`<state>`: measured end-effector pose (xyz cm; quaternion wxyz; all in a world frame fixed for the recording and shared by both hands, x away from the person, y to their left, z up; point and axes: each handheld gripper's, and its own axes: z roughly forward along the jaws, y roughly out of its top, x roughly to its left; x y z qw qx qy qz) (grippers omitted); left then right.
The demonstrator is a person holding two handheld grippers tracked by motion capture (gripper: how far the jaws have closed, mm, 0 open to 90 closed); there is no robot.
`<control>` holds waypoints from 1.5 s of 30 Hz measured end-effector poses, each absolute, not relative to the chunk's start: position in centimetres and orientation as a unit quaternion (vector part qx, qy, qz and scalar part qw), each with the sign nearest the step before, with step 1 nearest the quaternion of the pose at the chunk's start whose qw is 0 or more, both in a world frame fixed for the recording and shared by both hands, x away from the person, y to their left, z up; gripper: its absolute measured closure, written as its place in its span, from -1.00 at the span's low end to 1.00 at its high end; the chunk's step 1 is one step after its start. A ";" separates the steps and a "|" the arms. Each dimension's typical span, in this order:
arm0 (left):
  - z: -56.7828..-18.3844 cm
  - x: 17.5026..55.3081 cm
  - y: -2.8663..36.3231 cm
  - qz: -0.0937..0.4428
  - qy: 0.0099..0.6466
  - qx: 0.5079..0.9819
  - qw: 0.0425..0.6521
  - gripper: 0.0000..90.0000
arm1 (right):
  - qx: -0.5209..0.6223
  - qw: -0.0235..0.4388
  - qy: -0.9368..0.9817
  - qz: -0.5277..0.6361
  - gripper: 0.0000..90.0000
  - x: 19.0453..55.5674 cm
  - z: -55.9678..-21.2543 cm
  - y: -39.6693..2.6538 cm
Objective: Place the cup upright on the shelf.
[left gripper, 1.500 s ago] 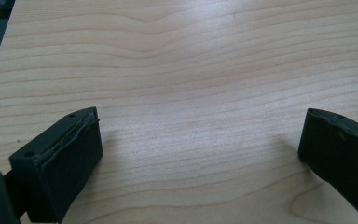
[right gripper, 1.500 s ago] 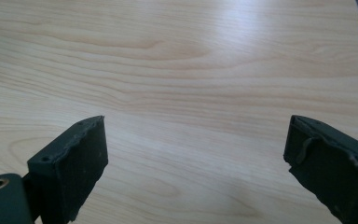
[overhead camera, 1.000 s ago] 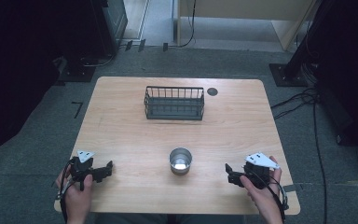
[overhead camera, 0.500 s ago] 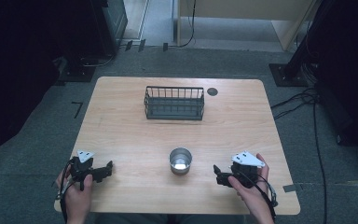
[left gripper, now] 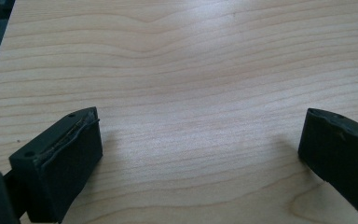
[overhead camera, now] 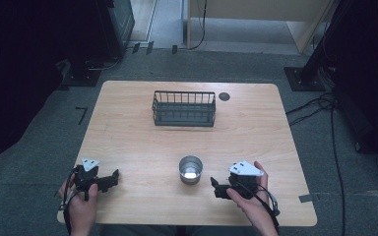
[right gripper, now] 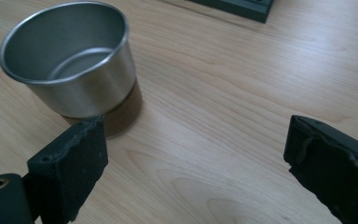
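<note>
A pale wooden table [overhead camera: 256, 132] with rounded corners stands on grey carpet [overhead camera: 44, 147]; a small dark round disc [overhead camera: 224, 96] sits in its far edge; light falls softly on the grain, leaving a dull sheen across the boards. Dark equipment [overhead camera: 109, 24] looms at the far left, with black feet on the floor; a black stand [overhead camera: 320, 54] rises at the far right, and cables [overhead camera: 325, 105] trail from it over the carpet. Beyond, a strip of lighter floor [overhead camera: 248, 27] runs beneath pale wooden furniture [overhead camera: 256, 7]; both sides of the room lie in deep shadow.
</note>
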<state>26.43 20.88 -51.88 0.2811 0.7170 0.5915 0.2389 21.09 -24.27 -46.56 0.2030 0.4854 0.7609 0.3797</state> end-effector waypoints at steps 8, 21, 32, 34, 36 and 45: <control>-51.9 26.4 20.9 0.239 0.591 0.717 0.281 -1.00 | 0.470 0.187 0.770 0.388 -0.87 21.3 -46.7 -22.5; -51.9 26.4 20.9 0.239 0.591 0.717 0.281 -1.00 | 0.453 0.178 0.780 0.393 -0.87 21.5 -47.1 -20.4; -51.9 26.4 20.9 0.239 0.592 0.717 0.281 -1.00 | 0.445 0.173 0.786 0.393 -0.86 22.0 -47.2 -18.7; -51.9 26.4 20.9 0.239 0.592 0.717 0.281 -1.00 | 0.444 0.172 0.787 0.393 -0.86 22.2 -47.3 -18.4; -51.9 26.4 20.9 0.239 0.591 0.717 0.281 -1.00 | 0.442 0.173 0.787 0.393 -0.85 22.3 -47.4 -18.1; -51.9 26.4 20.9 0.239 0.592 0.717 0.281 -1.00 | 0.440 0.182 0.788 0.389 -0.84 22.9 -47.7 -16.6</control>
